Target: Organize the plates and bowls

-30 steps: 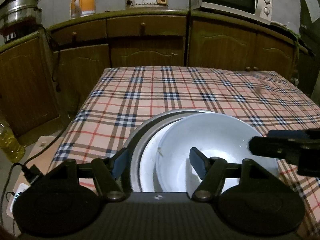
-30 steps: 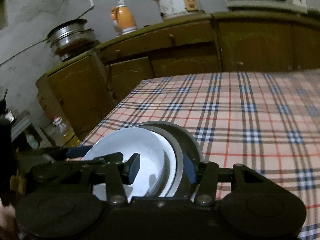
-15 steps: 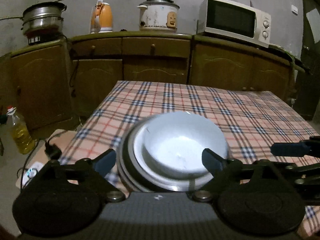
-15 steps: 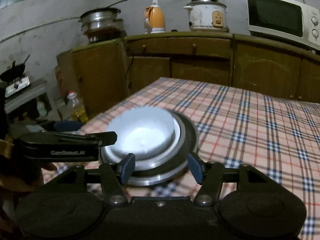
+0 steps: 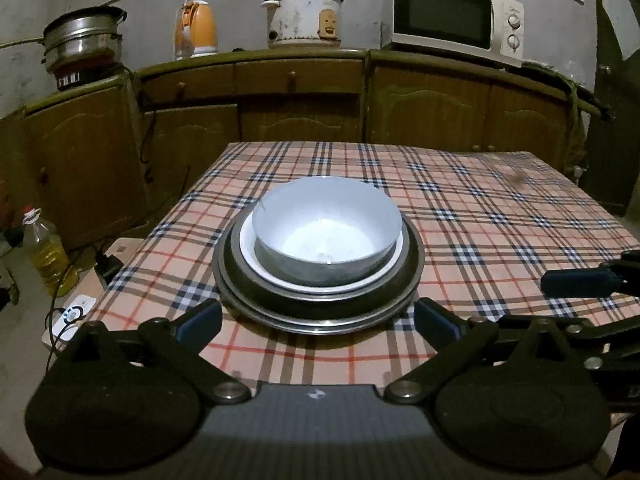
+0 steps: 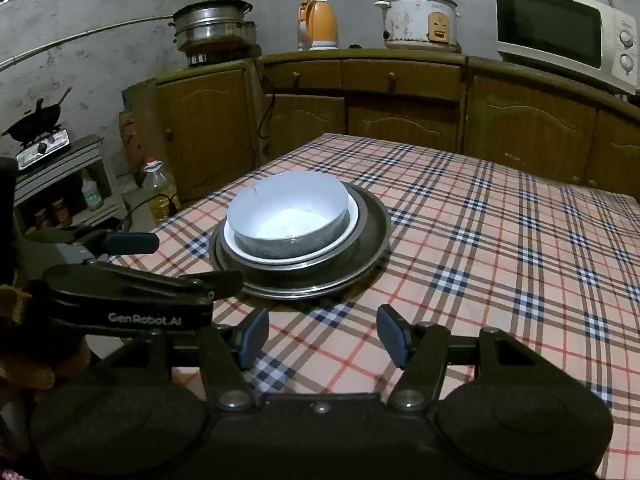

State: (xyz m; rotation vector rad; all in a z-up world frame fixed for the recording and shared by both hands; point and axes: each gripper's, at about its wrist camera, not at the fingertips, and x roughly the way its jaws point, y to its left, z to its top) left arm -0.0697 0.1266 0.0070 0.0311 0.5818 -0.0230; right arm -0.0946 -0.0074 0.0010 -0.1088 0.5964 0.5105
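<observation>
Checked tablecloth point(image 5: 500, 216): bowl point(image 5: 328, 228) now nested on plates point(image 5: 316, 300), both grippers backed off. Left gripper point(image 5: 316, 322) opening wide, empty; right gripper point(image 6: 322, 336) spread, empty. Stacking looks done.

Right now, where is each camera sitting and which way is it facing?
Left wrist: on the left claw, tilted down across the checked table at the stacked dishes straight ahead; its own fingers spread wide and opening, empty; the right claw's tip pokes in at the right.
Right wrist: on the right claw, aimed down the table with the stack ahead-left; own fingers apart, empty; the left claw at left.
Shared: stack, table, cabinets, microwave.
</observation>
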